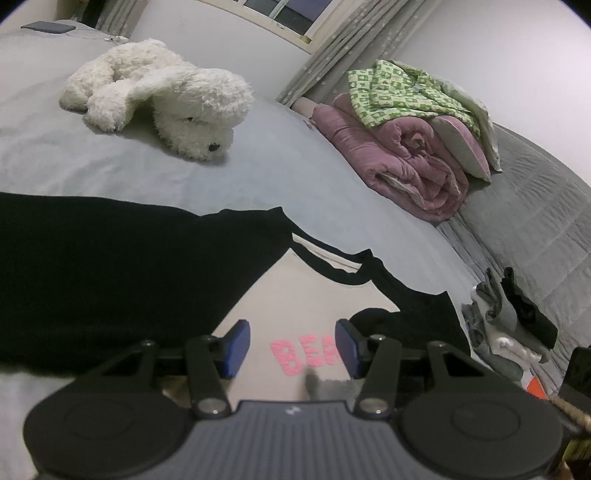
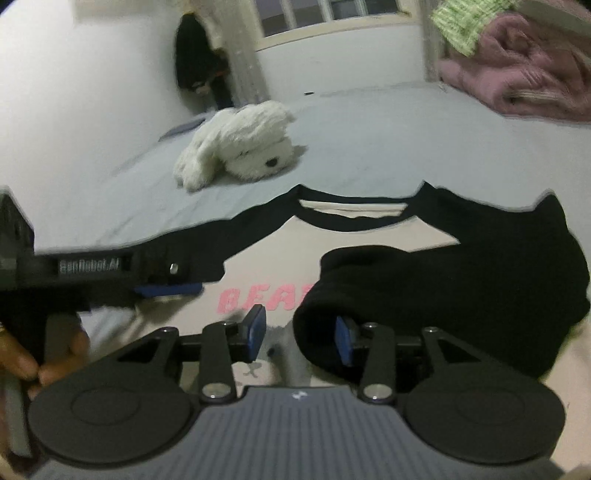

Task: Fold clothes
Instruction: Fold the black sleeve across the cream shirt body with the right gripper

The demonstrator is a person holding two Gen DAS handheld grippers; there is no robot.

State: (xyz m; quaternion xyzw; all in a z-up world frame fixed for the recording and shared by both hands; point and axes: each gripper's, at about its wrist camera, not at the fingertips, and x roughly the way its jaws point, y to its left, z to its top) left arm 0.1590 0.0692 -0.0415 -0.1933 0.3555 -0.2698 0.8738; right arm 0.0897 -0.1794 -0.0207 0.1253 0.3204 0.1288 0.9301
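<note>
A cream shirt (image 1: 295,295) with black sleeves and pink letters lies face up on the grey bed (image 1: 258,173). My left gripper (image 1: 291,349) hovers over its chest, open, with the pink print showing between the blue pads. In the right wrist view the shirt (image 2: 280,262) has its black right sleeve (image 2: 443,273) folded across the chest. My right gripper (image 2: 300,336) is open there. The sleeve's end lies loosely between its pads and covers part of the right finger. The left gripper (image 2: 168,290) shows side-on at the left, held by a hand (image 2: 55,365).
A white plush dog (image 1: 162,96) lies beyond the shirt's collar. A rolled pink quilt (image 1: 413,162) with a green patterned cloth (image 1: 402,92) on top sits at the far right. Small mixed garments (image 1: 509,321) are piled at the right. A phone (image 1: 48,26) lies far left.
</note>
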